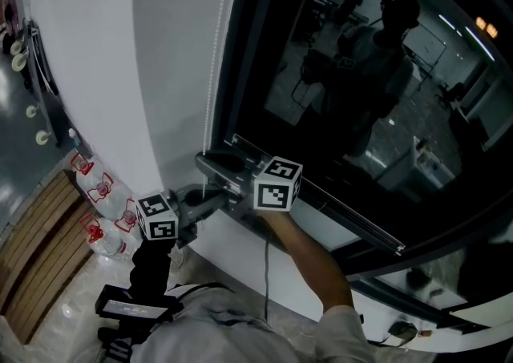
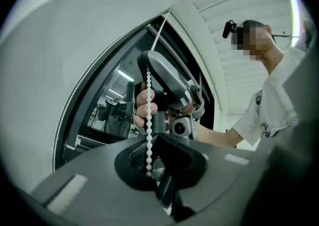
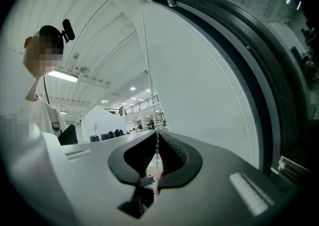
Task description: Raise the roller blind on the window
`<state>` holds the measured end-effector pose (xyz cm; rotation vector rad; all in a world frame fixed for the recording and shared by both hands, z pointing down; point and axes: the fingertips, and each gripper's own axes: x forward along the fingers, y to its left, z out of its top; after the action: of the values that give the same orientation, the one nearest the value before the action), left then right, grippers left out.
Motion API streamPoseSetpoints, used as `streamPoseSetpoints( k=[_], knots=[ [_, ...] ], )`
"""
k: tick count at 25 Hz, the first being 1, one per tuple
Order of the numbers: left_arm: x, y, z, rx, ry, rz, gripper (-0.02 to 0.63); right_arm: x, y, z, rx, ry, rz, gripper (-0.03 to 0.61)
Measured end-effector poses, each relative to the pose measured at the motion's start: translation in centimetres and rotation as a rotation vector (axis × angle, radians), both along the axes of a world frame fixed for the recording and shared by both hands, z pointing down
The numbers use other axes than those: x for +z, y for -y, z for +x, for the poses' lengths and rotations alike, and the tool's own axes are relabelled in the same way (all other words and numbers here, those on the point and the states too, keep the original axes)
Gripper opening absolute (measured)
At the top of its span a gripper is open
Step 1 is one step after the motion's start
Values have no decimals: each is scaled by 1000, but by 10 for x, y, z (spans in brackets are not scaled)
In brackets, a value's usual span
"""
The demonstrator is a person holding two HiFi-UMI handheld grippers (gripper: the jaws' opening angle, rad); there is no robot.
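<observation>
Dark glass fills the right of the head view: a window (image 1: 361, 73) black with night and full of reflections, set in a black frame (image 1: 232, 49). White wall (image 1: 104, 49) runs down the left, with water bottles (image 1: 100, 193) on the floor below it. A white bead chain (image 1: 210, 73) hangs along the frame's left edge. Both tools meet it low down, the right gripper (image 1: 205, 163) just above the left gripper (image 1: 207, 195). They are stacked this way probably so the chain can be drawn hand over hand. The blind itself does not show. The glass in sight is uncovered, so the fabric is probably high up or out of frame.

Left gripper view, looking upward: the chain drops straight from the right gripper overhead into this tool's jaws. Those jaws stand pressed together, with the beads pinched in the seam between them. Fingers (image 2: 143, 106) of the hand that carries the upper tool wrap its grip. A second beaded line (image 2: 67, 115) follows the window frame at the left, likely the other side of the chain's loop. The low hold probably steadies the strand for the tool above.

Right gripper view: a white ribbed ceiling (image 3: 99, 35) and room lights lie behind. These jaws are closed too, their ribbed pads nipping the chain. From there it rises straight toward the top of the window. The grip looks firm enough to pull on, though the beads could slip if the pads ease.
</observation>
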<state>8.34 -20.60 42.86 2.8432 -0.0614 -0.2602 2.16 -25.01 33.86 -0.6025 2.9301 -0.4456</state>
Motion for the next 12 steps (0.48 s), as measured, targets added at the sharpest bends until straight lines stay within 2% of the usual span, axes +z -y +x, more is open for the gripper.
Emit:
streamPoseSetpoints(
  k=[3, 5, 6, 12],
  knots=[
    [-1, 0, -1, 1, -4, 7, -2, -10, -4, -2, -32, 8, 33, 25],
    [1, 0, -2, 0, -5, 11, -2, -22, -4, -2, -42, -1, 75, 116],
    [1, 0, -2, -2, -4, 10, -2, -33, -2, -2, -44, 3, 96, 126],
    [4, 1, -4, -13, -7, -6, -2, -132, 14, 2, -28, 44, 264, 127]
  ],
)
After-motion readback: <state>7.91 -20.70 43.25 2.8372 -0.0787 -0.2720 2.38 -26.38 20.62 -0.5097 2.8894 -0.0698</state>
